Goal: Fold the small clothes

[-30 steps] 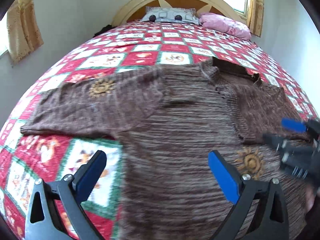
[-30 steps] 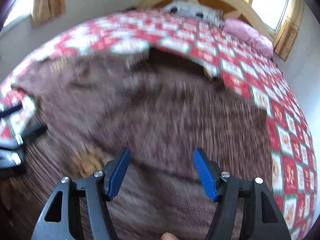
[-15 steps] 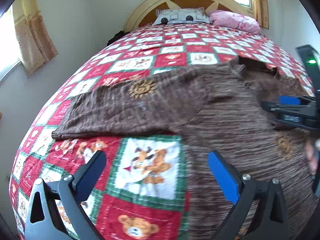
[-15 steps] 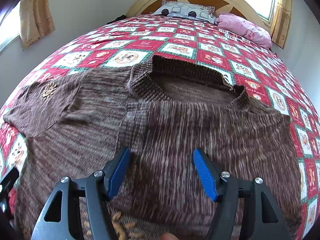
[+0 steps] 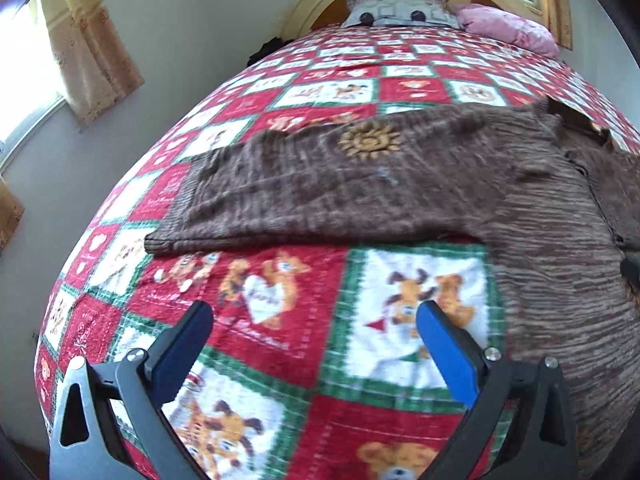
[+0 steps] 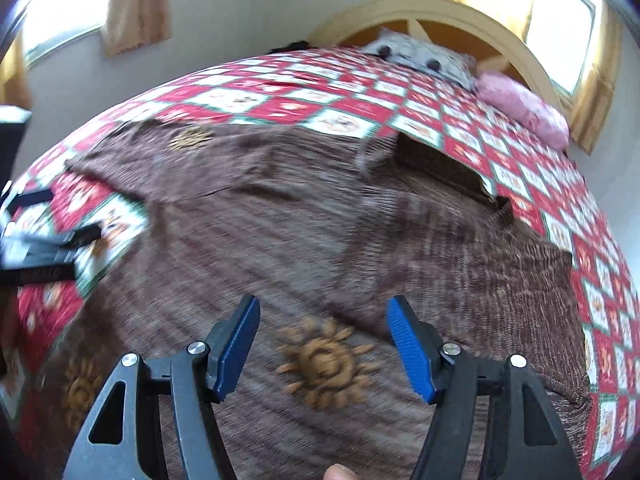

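Observation:
A brown knit sweater (image 5: 400, 184) with tan sun motifs lies spread flat on the bed, its left sleeve stretched out leftward. My left gripper (image 5: 316, 328) stands open over bare quilt, below that sleeve and left of the sweater's body, with nothing between its blue pads. In the right wrist view the sweater (image 6: 320, 232) fills the middle, its neckline (image 6: 440, 168) toward the headboard. My right gripper (image 6: 322, 332) hangs open above the sweater's body, a sun motif (image 6: 324, 360) showing between its fingers. The left gripper (image 6: 36, 236) also appears at that view's left edge.
The bed carries a red, white and green patchwork quilt (image 5: 280, 92) with bear pictures. A patterned pillow (image 5: 400, 12) and a pink pillow (image 5: 508, 28) lie by the curved wooden headboard (image 6: 460, 12). Curtained windows flank the bed; the quilt's left edge drops off near the wall.
My left gripper has swung left, off the sweater's body onto bare quilt below the sleeve. The right wrist view has shifted and rolled, now over the lower body near a sun motif.

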